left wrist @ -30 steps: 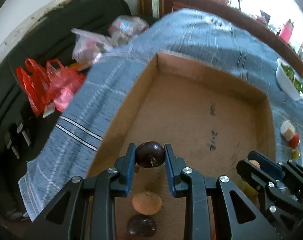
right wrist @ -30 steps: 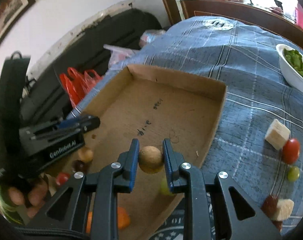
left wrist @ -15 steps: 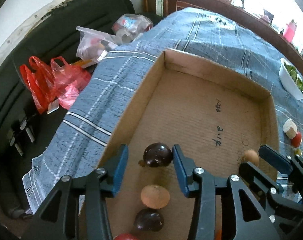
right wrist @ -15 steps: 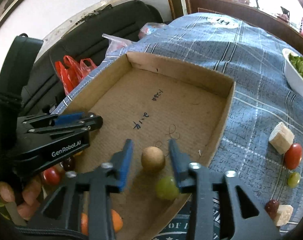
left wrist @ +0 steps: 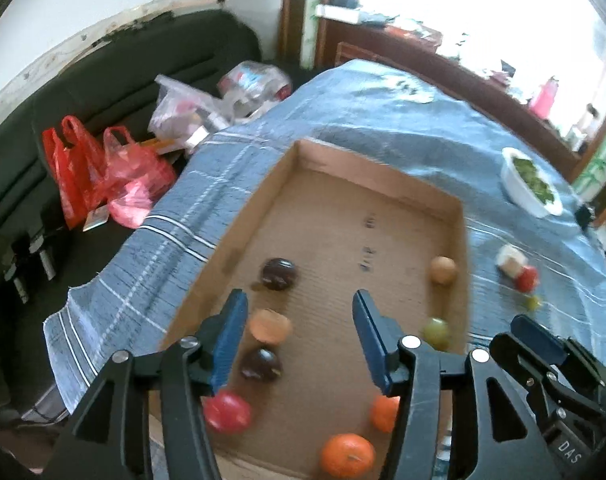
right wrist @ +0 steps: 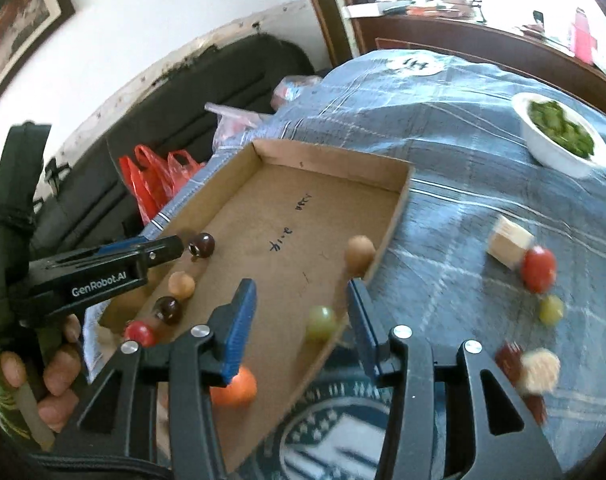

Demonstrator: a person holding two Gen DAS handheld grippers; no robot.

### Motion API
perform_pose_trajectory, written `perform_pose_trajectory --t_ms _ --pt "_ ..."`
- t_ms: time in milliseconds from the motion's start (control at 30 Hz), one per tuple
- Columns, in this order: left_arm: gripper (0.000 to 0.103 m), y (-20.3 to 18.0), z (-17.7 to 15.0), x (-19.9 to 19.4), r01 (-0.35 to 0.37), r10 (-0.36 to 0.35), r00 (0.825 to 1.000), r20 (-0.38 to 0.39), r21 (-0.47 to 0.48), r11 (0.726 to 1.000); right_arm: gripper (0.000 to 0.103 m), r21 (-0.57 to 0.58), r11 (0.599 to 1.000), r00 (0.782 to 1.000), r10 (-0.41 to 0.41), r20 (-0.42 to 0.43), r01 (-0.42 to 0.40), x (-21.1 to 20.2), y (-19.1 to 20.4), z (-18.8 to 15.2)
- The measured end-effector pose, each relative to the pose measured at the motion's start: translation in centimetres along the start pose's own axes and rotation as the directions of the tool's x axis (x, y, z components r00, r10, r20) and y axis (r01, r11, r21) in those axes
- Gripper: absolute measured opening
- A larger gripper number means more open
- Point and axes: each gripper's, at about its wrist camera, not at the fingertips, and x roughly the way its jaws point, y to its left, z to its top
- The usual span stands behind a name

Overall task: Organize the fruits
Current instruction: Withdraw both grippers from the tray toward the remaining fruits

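Observation:
A shallow cardboard box [left wrist: 383,184] [right wrist: 331,164] lies on the blue checked tablecloth. Along its left wall lie a dark round fruit [left wrist: 278,274] [right wrist: 201,245], a tan fruit [left wrist: 270,326], another dark fruit [left wrist: 261,364] and a red tomato [left wrist: 227,412]. By its right wall lie a tan fruit [left wrist: 443,269] [right wrist: 359,252] and a green grape [left wrist: 436,332] [right wrist: 321,323]. Oranges [left wrist: 347,456] lie at the near end. My left gripper [left wrist: 299,336] is open and empty above the box. My right gripper [right wrist: 301,320] is open and empty over the box's right wall.
On the cloth right of the box lie a pale cube [right wrist: 507,242], a red tomato [right wrist: 538,268], a green grape [right wrist: 551,310] and a dark fruit beside another cube [right wrist: 539,370]. A white bowl of greens [right wrist: 559,136] stands farther back. Plastic bags [left wrist: 103,176] lie on the dark sofa at left.
Both grippers opened and pulled back. The left one let go of the dark fruit, the right one let go of the tan fruit; both fruits now lie in the box.

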Motion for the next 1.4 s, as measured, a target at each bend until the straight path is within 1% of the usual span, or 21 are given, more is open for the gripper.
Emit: perform_pose_trajectory --t_ms 67,200,400,633,700,867,1100,1167,1400 --pt "0.055 -1.1 -0.6 -0.8 0.018 -0.018 1.0 0.009 0.018 1.0 0.049 0.02 1.0 1.0 0.01 0.022 -0.011 -1.4 -0.6 -0.6" --pt "0.056 -3.4 -2.0 -2.1 0.056 -0.057 0.998 0.013 0.06 0.997 0.049 0.069 0.998 0.998 -0.001 0.064 -0.004 -4.5 -2.1 -2.4" --pt "0.058 -6.2 -4.2 -3.2 0.091 -0.092 0.996 0.002 0.122 0.988 0.049 0.134 0.991 0.996 -0.016 0.092 0.003 -8.1 -4.5 -4.8" --pt "0.058 -9.5 -6.5 -3.9 0.114 -0.113 0.993 -0.018 0.196 0.974 0.049 0.18 0.981 0.99 -0.098 0.104 0.078 -11.5 -7.3 -7.9" --pt "0.058 -10.2 -7.0 -4.1 0.12 -0.118 0.993 -0.022 0.212 0.97 0.051 0.194 0.976 0.988 -0.117 0.105 0.095 -12.2 -7.9 -8.6" --pt "0.059 -11.7 -7.9 -4.6 0.125 -0.123 0.992 -0.025 0.245 0.961 0.051 0.227 0.966 0.982 -0.152 0.115 0.123 -13.6 -9.2 -9.9" --pt "0.06 -12.1 -8.5 -4.6 0.129 -0.124 0.992 -0.035 0.252 0.959 0.051 0.231 0.963 0.974 -0.176 0.142 0.141 -14.8 -10.0 -10.8" --pt "0.06 -12.1 -8.6 -4.6 0.129 -0.123 0.992 -0.039 0.251 0.959 0.051 0.217 0.964 0.972 -0.184 0.145 0.15 -14.9 -9.9 -10.9" --pt "0.06 -12.2 -8.7 -4.3 0.128 -0.12 0.992 -0.046 0.252 0.959 0.051 0.201 0.969 0.978 -0.171 0.12 0.145 -13.8 -9.9 -11.1"
